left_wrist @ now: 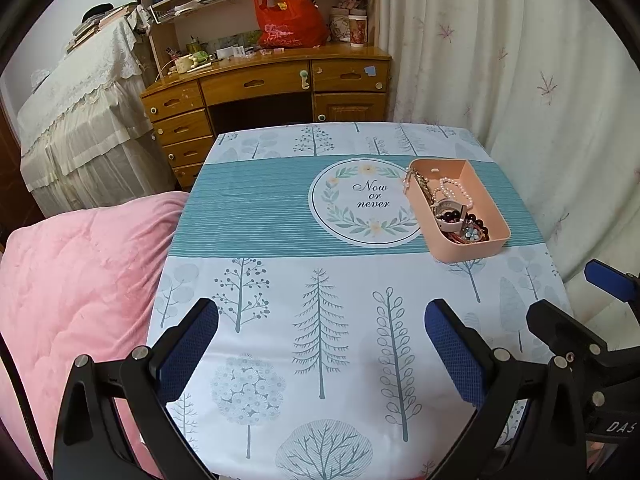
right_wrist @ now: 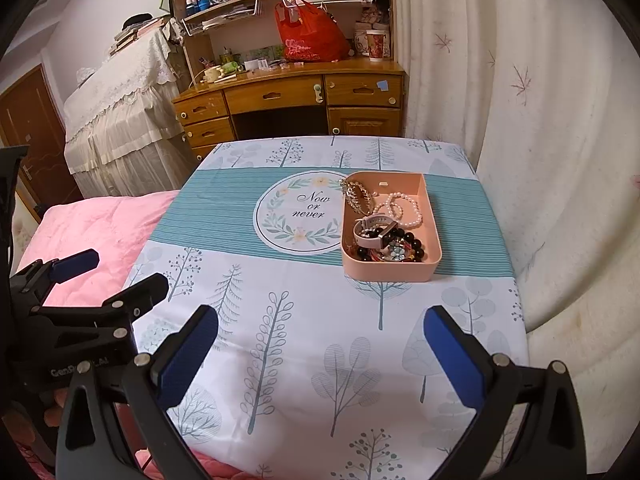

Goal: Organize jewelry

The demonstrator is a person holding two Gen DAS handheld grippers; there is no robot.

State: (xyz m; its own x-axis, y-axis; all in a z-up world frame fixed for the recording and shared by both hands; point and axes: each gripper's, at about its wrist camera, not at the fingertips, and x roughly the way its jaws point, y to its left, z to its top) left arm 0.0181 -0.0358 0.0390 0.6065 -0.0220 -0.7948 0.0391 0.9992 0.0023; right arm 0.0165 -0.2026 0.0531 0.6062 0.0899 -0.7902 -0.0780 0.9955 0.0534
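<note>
A pink rectangular tray [left_wrist: 494, 216] [right_wrist: 434, 224] stands on the teal band of the table, toward its right side. Inside lie a pearl bracelet [right_wrist: 404, 210] [left_wrist: 454, 190], a pale-strapped watch [right_wrist: 370, 234] [left_wrist: 450, 216], dark beads [right_wrist: 408, 242] [left_wrist: 478, 226] and a gold chain [right_wrist: 356, 194] that hangs over the left rim. My left gripper [left_wrist: 322, 316] is open over the near part of the cloth, holding nothing. Nearer the tray, my right gripper [right_wrist: 320, 318] is open too and holds nothing. The right gripper [left_wrist: 568, 300] shows at the right edge of the left wrist view, the left gripper [right_wrist: 108, 272] at the left of the right wrist view.
The tablecloth [left_wrist: 320, 280] carries a tree print and a round "Now or never" emblem [right_wrist: 306, 212]. A pink quilt [left_wrist: 72, 300] lies left of the table. A wooden desk [left_wrist: 264, 88] with a red bag [left_wrist: 288, 20] stands behind, and a curtain [left_wrist: 520, 60] hangs right.
</note>
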